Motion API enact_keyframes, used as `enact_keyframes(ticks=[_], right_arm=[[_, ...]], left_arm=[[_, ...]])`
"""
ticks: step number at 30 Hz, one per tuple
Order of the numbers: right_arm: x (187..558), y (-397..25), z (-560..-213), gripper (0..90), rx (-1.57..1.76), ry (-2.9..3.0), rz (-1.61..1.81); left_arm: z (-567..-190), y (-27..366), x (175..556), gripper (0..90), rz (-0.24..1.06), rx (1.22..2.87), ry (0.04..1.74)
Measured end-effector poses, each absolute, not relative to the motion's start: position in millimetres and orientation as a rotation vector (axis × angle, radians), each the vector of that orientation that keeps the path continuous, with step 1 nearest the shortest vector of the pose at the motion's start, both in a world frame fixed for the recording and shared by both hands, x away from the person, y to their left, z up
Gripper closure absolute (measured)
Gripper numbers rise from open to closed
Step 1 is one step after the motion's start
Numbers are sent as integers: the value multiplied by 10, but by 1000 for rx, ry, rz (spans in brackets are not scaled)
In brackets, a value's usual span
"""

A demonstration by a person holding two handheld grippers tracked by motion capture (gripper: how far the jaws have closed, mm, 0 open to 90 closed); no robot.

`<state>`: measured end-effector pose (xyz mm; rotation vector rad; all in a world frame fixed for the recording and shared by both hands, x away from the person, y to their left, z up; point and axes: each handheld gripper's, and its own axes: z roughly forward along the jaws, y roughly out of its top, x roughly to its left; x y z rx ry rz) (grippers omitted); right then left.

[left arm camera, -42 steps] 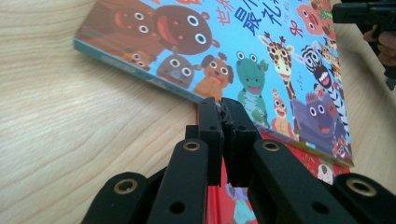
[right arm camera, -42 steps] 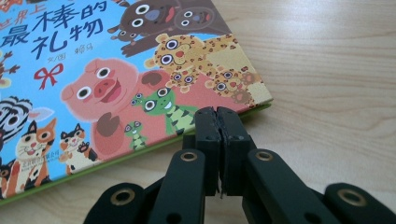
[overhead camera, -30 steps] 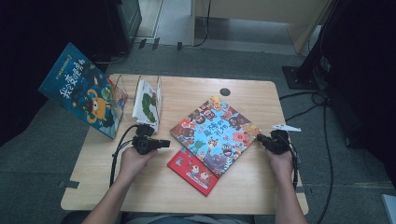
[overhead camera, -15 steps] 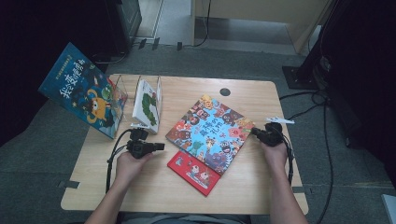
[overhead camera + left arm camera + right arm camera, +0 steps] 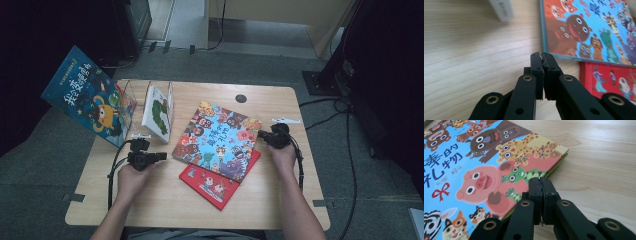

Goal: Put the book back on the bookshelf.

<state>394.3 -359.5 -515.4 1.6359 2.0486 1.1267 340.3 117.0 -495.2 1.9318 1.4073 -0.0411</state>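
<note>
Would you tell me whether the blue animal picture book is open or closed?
Closed: the blue animal picture book lies flat, front cover up.

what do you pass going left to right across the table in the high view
dark blue book propped at the left edge → white book standing in the clear rack → left gripper → animal picture book lying on the red book → right gripper
</note>
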Motion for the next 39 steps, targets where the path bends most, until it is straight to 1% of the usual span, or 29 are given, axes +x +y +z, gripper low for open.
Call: enact_keyframes(ticks=[6, 9, 18, 20, 24, 33, 36, 39], right_arm=[[3927, -3438, -5153, 875, 1573, 2122, 1093], [3907, -3437, -5143, 875, 1588, 2127, 1108], [3713, -3407, -5076, 877, 1530, 2130, 1159], [3676, -3398, -5073, 877, 1510, 2149, 1150], [3606, -3394, -5065, 876, 1503, 2166, 1138], [3530, -3469, -5100, 878, 1508, 2186, 1122], [3524, -3489, -5108, 878, 1514, 2179, 1109], [3519, -3497, -5121, 900, 1523, 2184, 1109]], left_arm=[[-5000, 1136, 3458, 882, -34, 1950, 1416], [-5019, 1095, 3485, 882, -13, 1960, 1414], [-5065, 975, 3601, 887, -35, 1996, 1396], [-5066, 939, 3618, 900, -16, 2004, 1389], [-5067, 891, 3643, 900, -71, 2015, 1377], [-5025, 639, 3525, 900, -118, 2073, 1291], [-5027, 616, 3506, 900, -123, 2072, 1290], [-5029, 614, 3504, 900, -138, 2065, 1296]])
